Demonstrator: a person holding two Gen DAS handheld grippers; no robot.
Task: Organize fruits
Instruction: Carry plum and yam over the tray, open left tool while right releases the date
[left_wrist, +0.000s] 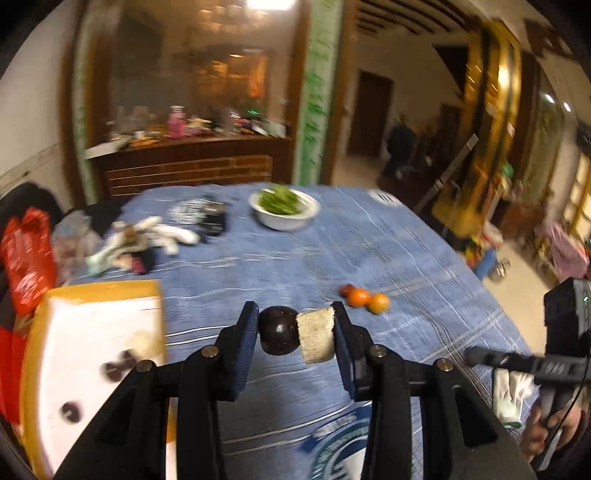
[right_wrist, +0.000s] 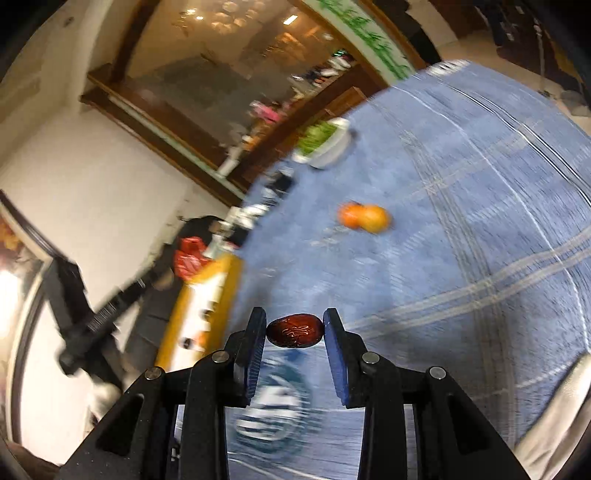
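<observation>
In the left wrist view my left gripper (left_wrist: 295, 319) is shut on two things side by side: a dark round fruit (left_wrist: 279, 331) and a pale, rough cut chunk (left_wrist: 317, 338), lifted above the blue tablecloth (left_wrist: 332, 251). A yellow-rimmed white tray (left_wrist: 99, 328) with dark fruits in it lies just to its left. Two oranges (left_wrist: 367, 300) and a small red fruit (left_wrist: 345, 290) rest on the cloth ahead. In the right wrist view my right gripper (right_wrist: 295, 319) is shut on a glossy red-brown date (right_wrist: 294, 331), held over the cloth. The oranges (right_wrist: 364, 218) lie beyond it and the tray (right_wrist: 195, 314) to its left.
A white bowl of greens (left_wrist: 284, 208) stands at the far side of the table. White gloves and dark items (left_wrist: 147, 236) and a red bag (left_wrist: 26, 258) crowd the far left. The other gripper and a hand (left_wrist: 554, 369) are at the right edge. A wooden cabinet stands behind the table.
</observation>
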